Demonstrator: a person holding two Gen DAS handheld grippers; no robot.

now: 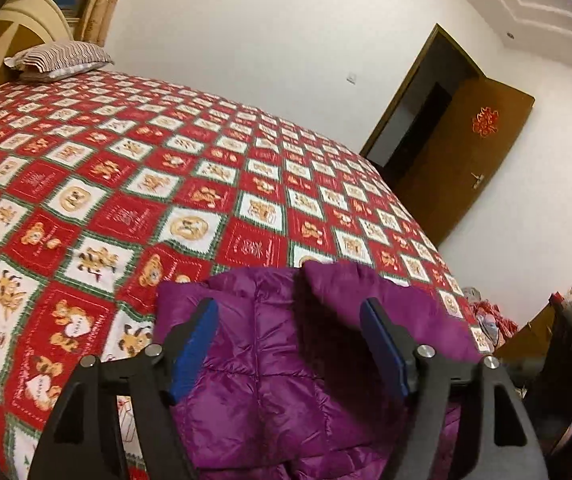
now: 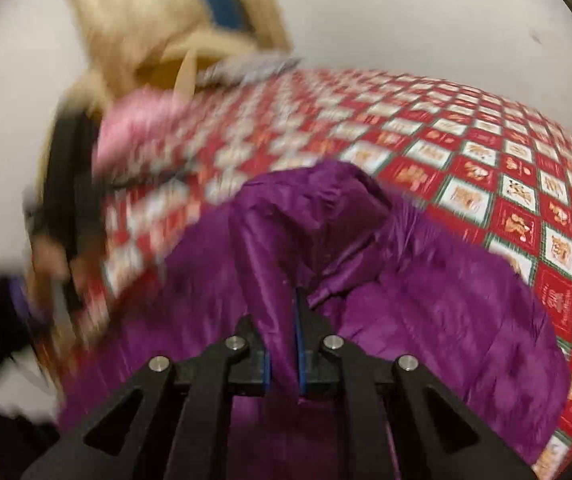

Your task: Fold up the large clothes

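Right gripper (image 2: 284, 340) angled down, clamping purple jacket (image 2: 365, 280); left gripper (image 1: 289, 320) agape.

both tongs (image 1: 289, 316) (image 2: 284, 344) are black angular frames with blue pads and silver screws.

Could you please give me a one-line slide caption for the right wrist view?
Right claw shut on a fold of the purple puffer jacket, lying on the red patchwork bedspread.

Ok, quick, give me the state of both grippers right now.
Left gripper: jaws open, above the purple jacket, gripping nothing.
Right gripper: jaws shut on a fold of the purple jacket.
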